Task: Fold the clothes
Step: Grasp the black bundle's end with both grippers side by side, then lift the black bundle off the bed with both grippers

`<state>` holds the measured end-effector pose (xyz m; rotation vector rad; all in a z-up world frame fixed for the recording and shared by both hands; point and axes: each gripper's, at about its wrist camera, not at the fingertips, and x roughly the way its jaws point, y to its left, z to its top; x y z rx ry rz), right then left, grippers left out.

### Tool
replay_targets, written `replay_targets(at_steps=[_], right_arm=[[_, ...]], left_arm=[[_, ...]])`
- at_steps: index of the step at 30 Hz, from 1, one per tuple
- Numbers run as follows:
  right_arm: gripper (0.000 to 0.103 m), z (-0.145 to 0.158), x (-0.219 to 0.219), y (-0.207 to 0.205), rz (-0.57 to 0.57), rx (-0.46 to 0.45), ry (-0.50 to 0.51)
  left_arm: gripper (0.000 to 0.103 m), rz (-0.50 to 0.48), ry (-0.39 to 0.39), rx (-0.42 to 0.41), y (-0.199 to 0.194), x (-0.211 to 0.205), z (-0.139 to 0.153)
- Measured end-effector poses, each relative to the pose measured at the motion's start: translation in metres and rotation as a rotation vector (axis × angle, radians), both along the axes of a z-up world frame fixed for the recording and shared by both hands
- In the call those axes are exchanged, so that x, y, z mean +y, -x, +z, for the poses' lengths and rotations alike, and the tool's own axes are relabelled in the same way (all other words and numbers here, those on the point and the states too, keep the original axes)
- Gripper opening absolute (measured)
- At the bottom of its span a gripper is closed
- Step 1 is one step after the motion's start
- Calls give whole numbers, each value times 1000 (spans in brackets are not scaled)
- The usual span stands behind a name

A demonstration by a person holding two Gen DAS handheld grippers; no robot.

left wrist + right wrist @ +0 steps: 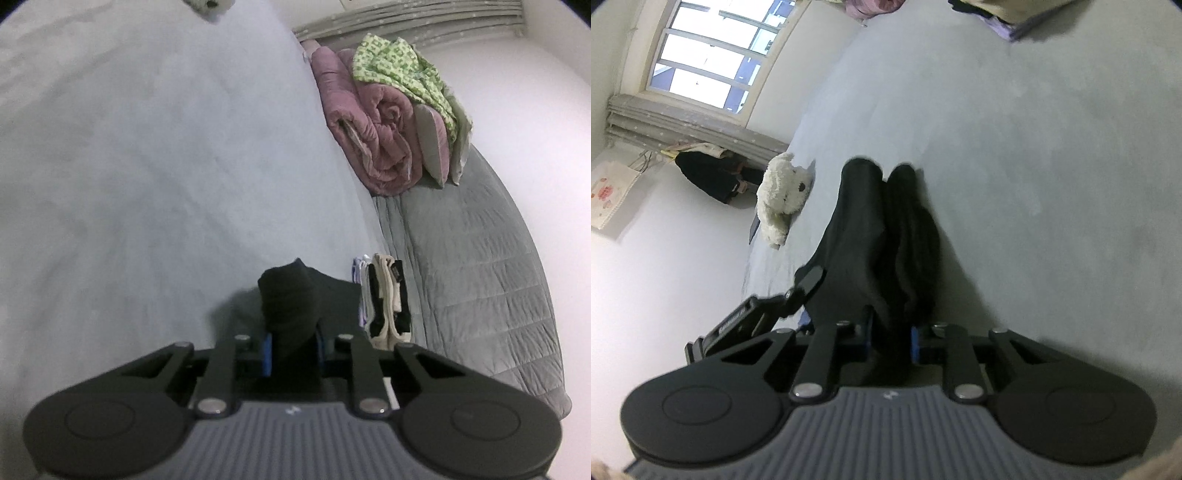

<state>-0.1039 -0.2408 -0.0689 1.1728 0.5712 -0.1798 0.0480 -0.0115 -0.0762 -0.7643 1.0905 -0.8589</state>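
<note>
Spreading pale grey bedsheet [129,166]; window [701,62]

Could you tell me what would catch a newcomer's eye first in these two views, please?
The black garment on the pale bedsheet, pinched by the left gripper and the right gripper. Then the pink quilt under a green patterned cloth by the wall, and a white plush toy at the bed's edge.

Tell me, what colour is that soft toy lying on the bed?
The soft toy is creamy white; the right wrist view shows it best.

Garment [882,236] on bed [1052,166], toy [781,195] left.
</note>
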Motion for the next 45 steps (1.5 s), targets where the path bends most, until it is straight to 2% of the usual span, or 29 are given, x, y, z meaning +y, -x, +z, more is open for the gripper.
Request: replay_targets(at_steps=[6, 10, 14, 17, 19, 21, 26, 30, 37, 40, 41, 45], right_arm=[[20, 11, -18, -6, 23, 8, -5], [19, 16, -26, -13, 47, 18, 13], [19, 10, -28, -21, 62, 46, 24], [23, -1, -28, -21, 62, 68, 22], [25, -8, -29, -19, 59, 65, 12], [41, -12, -32, -16, 54, 66, -4], [62, -6, -36, -12, 54, 60, -10], [66, -4, -33, -13, 72, 55, 6], [65, -8, -25, -20, 77, 39, 33], [54, -11, -25, -24, 75, 26, 36], [51, -12, -25, -25, 76, 28, 37], [35, -12, -20, -31, 99, 36, 77]], left_arm=[[20, 13, -21, -33, 27, 12, 24], [20, 17, -33, -33, 43, 16, 30], [21, -5, -105, -60, 50, 14, 23], [25, -24, -159, -74, 51, 14, 14], [33, -31, -170, -92, 51, 16, 12], [47, -36, -184, -109, 48, 18, 16], [62, -35, -160, -137, 37, 29, 26], [67, -74, -168, -143, 24, 17, 28], [67, -122, -208, -139, 4, -6, 16], [66, -125, -198, -137, -4, -8, 9], [62, -119, -194, -135, -6, -8, 7], [37, -87, -182, -125, -11, -8, 0]])
